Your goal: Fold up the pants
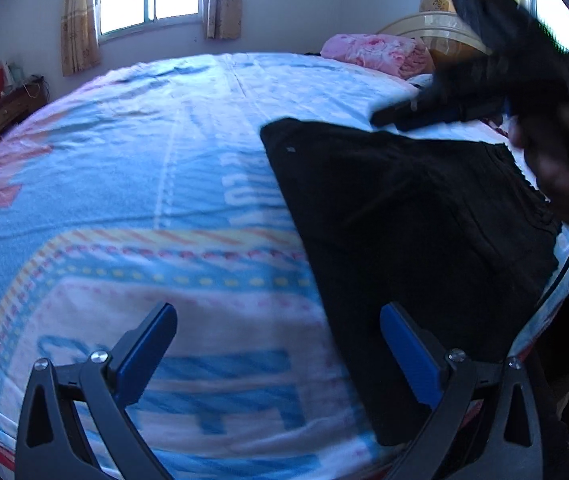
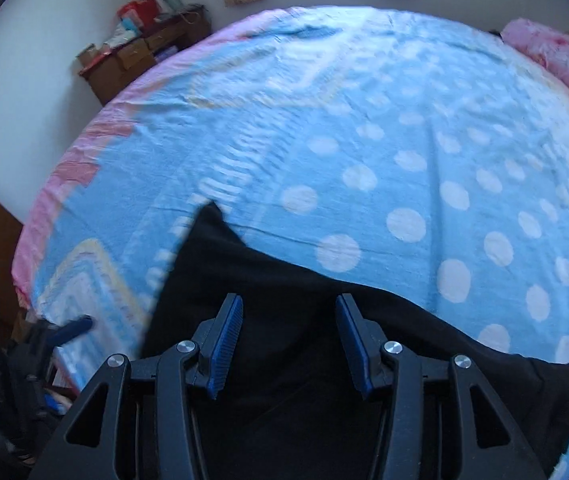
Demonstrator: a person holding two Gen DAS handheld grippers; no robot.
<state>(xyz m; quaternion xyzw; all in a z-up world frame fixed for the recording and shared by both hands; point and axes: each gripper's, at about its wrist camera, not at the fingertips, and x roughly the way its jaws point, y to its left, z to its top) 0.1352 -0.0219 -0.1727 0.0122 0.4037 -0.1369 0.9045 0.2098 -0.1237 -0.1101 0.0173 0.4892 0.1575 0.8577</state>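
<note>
Black pants (image 1: 404, 216) lie flat on the right side of the bed, on a blue and pink blanket (image 1: 144, 168). My left gripper (image 1: 280, 328) hovers over the bed's near edge, open wide with nothing between its fingers; its right finger (image 1: 404, 344) is over the pants' near end. My right gripper (image 1: 424, 114), blurred and held by a hand, is above the pants' far edge. In the right wrist view my right gripper (image 2: 289, 316) stands open above the pants (image 2: 284, 280), nothing pinched between its pads. The left gripper's blue finger (image 2: 74, 328) shows at lower left.
A folded pink quilt (image 1: 372, 54) lies by the headboard at the far right. A wooden cabinet (image 2: 140, 52) with bags and boxes stands against the wall beyond the bed. Curtained windows are on the far wall. The polka-dot blanket (image 2: 404, 160) spreads beyond the pants.
</note>
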